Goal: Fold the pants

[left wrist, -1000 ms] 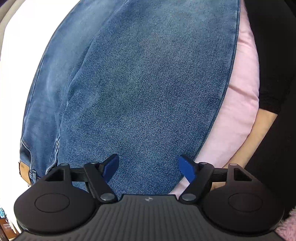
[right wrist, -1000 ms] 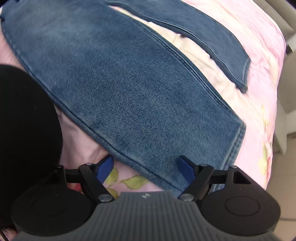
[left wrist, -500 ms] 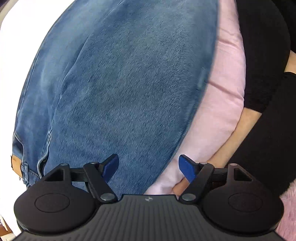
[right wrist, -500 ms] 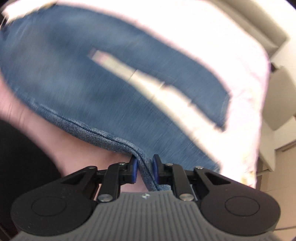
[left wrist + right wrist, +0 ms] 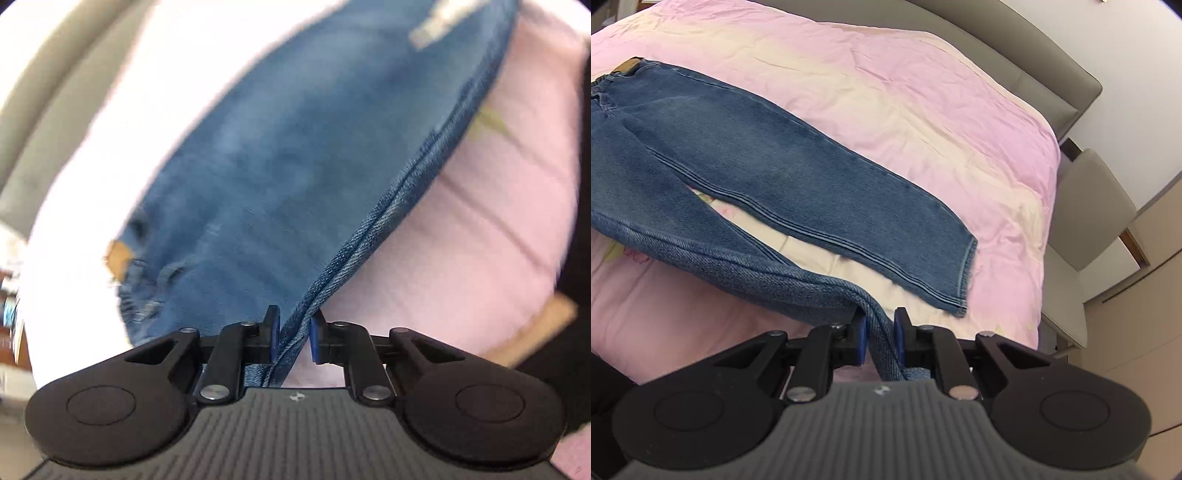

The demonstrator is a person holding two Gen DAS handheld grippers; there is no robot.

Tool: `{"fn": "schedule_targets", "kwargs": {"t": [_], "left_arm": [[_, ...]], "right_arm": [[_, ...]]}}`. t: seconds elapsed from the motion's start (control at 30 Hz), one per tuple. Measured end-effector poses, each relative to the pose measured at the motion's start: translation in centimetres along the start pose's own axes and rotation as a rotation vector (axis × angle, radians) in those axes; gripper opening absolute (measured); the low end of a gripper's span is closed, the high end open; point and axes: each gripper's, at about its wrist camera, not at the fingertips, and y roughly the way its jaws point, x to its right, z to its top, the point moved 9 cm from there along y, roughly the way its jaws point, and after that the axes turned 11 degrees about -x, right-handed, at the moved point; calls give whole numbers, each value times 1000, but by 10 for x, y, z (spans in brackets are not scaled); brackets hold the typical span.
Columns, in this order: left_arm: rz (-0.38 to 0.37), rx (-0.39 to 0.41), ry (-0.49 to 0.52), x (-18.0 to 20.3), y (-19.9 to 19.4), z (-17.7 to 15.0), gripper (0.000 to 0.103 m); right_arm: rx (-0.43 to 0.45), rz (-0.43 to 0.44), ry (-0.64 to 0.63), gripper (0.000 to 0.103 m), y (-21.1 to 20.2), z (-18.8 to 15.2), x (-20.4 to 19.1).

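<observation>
Blue denim pants lie spread on a pink bed cover, waistband with a tan patch at the far left. My right gripper is shut on the hem end of the near leg and holds it lifted above the bed. The far leg lies flat. In the left wrist view the pants fill the middle, blurred. My left gripper is shut on the side seam edge of the near leg, near the waist.
A grey padded headboard runs along the far edge of the bed. A beige chair stands at the right side, by the wall. A dark sleeve of the person is at the right in the left wrist view.
Both grippers closed on the near leg: the right on the hem end, then the left on the side seam. Both have lifted the denim edge off the bed.
</observation>
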Motion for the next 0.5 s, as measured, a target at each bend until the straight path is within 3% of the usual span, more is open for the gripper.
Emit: {"fn": "schedule_targets", "kwargs": {"t": [0.27, 0.37, 0.5], "left_arm": [[110, 152, -159, -80, -46, 71, 15], [146, 159, -183, -107, -40, 107, 15], [165, 113, -172, -133, -2, 152, 15]], "right_arm": [[24, -78, 38, 6, 3, 33, 30], [36, -104, 53, 6, 13, 60, 46], [26, -117, 51, 6, 43, 102, 59]]}}
